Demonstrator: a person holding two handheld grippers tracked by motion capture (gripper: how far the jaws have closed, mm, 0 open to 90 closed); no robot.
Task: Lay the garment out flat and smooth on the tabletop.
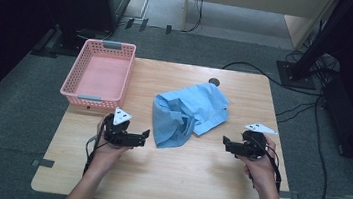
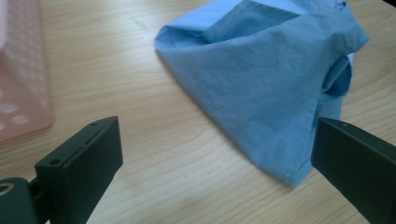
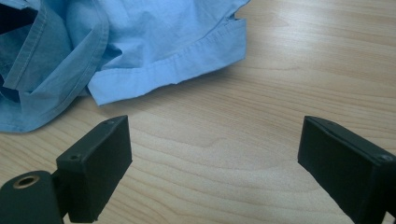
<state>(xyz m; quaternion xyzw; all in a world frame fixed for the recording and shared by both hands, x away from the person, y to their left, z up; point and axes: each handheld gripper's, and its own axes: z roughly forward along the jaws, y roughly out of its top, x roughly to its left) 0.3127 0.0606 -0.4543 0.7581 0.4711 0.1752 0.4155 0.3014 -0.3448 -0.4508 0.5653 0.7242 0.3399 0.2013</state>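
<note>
A light wooden table (image 1: 191, 176) stands on grey carpet, with dark equipment stands and trailing cables along the upper edge of the high view. A crumpled light-blue shirt (image 1: 189, 113) lies at the centre of the frame, bunched into folds, with a hemmed edge toward its right side. A pink perforated plastic basket (image 1: 98, 73) sits at the upper left of the table, well apart from the shirt.

The left gripper (image 1: 144, 136), held in the person's left hand (image 1: 107, 148), is at the lower left of centre, pointing toward the shirt and just beside its lower corner; its jaws stand wide apart and hold nothing. In the left gripper view the shirt (image 2: 266, 79) fills the upper right, its corner reaching down near the right jaw.

The right gripper (image 1: 225, 143), in the right hand (image 1: 258, 168), is at the lower right of centre, near the shirt's right edge, jaws likewise spread and empty. In the right gripper view the hem of the shirt (image 3: 140, 51) lies in the upper left, above bare wood.
</note>
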